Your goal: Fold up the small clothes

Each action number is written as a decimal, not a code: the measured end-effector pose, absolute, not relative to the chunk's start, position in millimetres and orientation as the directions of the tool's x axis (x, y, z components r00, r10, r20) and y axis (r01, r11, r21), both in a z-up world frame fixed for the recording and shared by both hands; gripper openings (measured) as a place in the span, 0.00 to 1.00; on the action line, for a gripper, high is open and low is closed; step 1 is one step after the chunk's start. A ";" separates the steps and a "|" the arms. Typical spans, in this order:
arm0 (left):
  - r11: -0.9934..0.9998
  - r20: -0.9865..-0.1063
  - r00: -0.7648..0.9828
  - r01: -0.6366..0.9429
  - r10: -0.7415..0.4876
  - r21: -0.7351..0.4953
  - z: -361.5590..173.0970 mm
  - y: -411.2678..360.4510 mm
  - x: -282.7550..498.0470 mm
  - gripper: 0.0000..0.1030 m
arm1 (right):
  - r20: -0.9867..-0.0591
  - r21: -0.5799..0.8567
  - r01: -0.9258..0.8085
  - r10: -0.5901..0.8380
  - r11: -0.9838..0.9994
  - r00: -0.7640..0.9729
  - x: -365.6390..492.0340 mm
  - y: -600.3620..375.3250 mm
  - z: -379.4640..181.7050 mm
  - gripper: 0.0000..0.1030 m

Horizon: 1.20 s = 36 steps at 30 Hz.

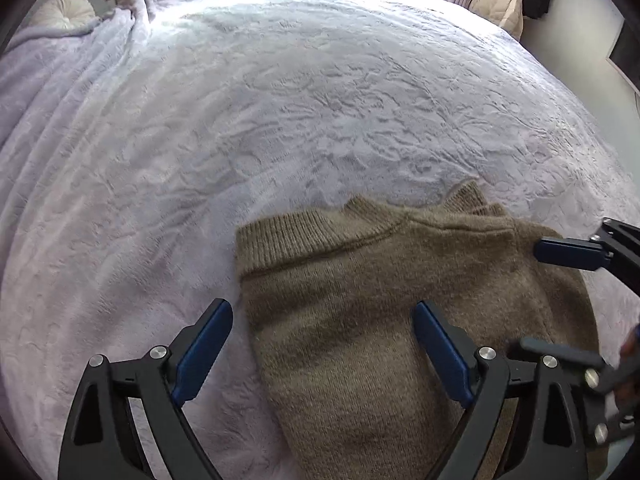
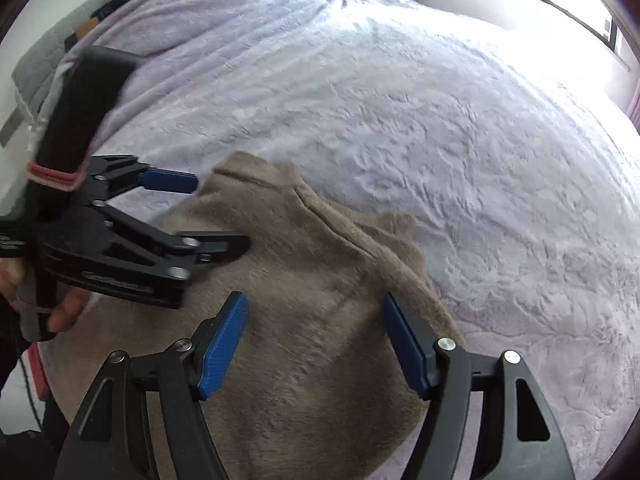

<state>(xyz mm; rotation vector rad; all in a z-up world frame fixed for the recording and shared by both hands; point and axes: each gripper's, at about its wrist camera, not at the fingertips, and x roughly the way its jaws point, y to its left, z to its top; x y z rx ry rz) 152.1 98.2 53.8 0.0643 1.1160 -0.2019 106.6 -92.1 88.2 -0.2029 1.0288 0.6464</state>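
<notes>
Olive-brown knit sweater (image 1: 360, 304) lies on the near part of the bed, ribbed band (image 1: 288, 236) at its far left edge, a seam running rightward from it. The near end of the garment is cut off by the frame's bottom edge and covered by the gripper frames, so its full outline cannot be made out. On the right wrist view the knit looks blurred, the far corners bunched and partly folded over.

Left gripper (image 1: 323, 350) hovers over the sweater's near left portion, fingers spread wide, nothing between them; the left finger sits over blanket, the right over knit. Whether the tips touch the fabric is hard to tell. Right gripper (image 2: 316, 344) is likewise wide open and holding nothing, both blue pads over the sweater.

Underneath it all, the lavender textured blanket (image 1: 280, 100) covers the bed out to the far side, washed out by window glare. A round cushion (image 1: 64, 12) sits at the far left corner, half hidden behind blanket folds.
</notes>
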 end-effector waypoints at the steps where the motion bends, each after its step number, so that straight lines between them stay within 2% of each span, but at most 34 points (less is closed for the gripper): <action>1: 0.981 -0.894 0.434 0.192 -0.114 -0.032 56.1 97.5 153.4 0.90 | -0.837 0.128 -0.602 0.411 0.788 0.361 101.7 -87.7 93.4 0.72; 4: 0.989 -0.897 0.437 0.151 -0.069 -0.003 54.8 103.4 159.7 0.90 | -0.848 0.042 -0.621 0.356 0.783 0.392 94.6 -74.7 91.0 0.76; 8: 0.991 -0.906 0.411 0.120 -0.096 -0.051 49.3 116.3 154.3 0.90 | -0.875 0.023 -0.627 0.319 0.778 0.363 87.3 -68.0 73.8 0.76; 12: 0.991 -0.914 0.400 0.128 -0.073 -0.024 48.8 118.1 140.0 0.90 | -0.882 0.046 -0.613 0.320 0.789 0.347 79.1 -71.8 70.1 0.76; 16: 0.992 -0.895 0.438 0.126 -0.082 -0.029 63.9 122.6 111.8 0.90 | -0.875 0.001 -0.611 0.297 0.791 0.382 47.2 -77.5 81.9 0.77; 22: 0.990 -0.882 0.469 0.138 -0.042 0.026 63.1 126.6 67.8 0.91 | -0.845 -0.159 -0.629 0.224 0.761 0.485 -10.9 -87.5 81.5 0.77; 23: 0.991 -0.880 0.472 0.130 -0.041 0.023 61.7 131.0 60.8 0.94 | -0.843 -0.147 -0.618 0.229 0.773 0.487 -13.5 -93.2 80.0 0.77; 27: 0.994 -0.867 0.488 0.092 -0.102 -0.065 77.7 146.7 39.1 0.94 | -0.850 -0.069 -0.517 0.221 0.853 0.478 -20.5 -119.8 90.1 0.77; 30: 0.984 -0.843 0.510 0.121 -0.172 -0.127 89.6 144.1 11.8 0.94 | -0.790 -0.054 -0.475 0.253 0.878 0.558 -49.4 -129.3 114.7 0.77; 33: 0.985 -0.834 0.533 0.160 -0.142 -0.065 90.1 122.5 -8.3 0.94 | -0.751 -0.031 -0.498 0.309 0.866 0.584 -74.2 -118.3 127.2 0.77; 34: 0.987 -0.830 0.546 0.161 -0.109 -0.023 86.9 115.0 -13.7 0.94 | -0.747 -0.044 -0.504 0.306 0.863 0.590 -78.8 -111.5 127.6 0.77; 36: 0.989 -0.838 0.537 0.150 -0.093 -0.014 77.6 112.5 -16.3 0.94 | -0.745 -0.082 -0.516 0.291 0.853 0.600 -84.6 -97.9 122.1 0.77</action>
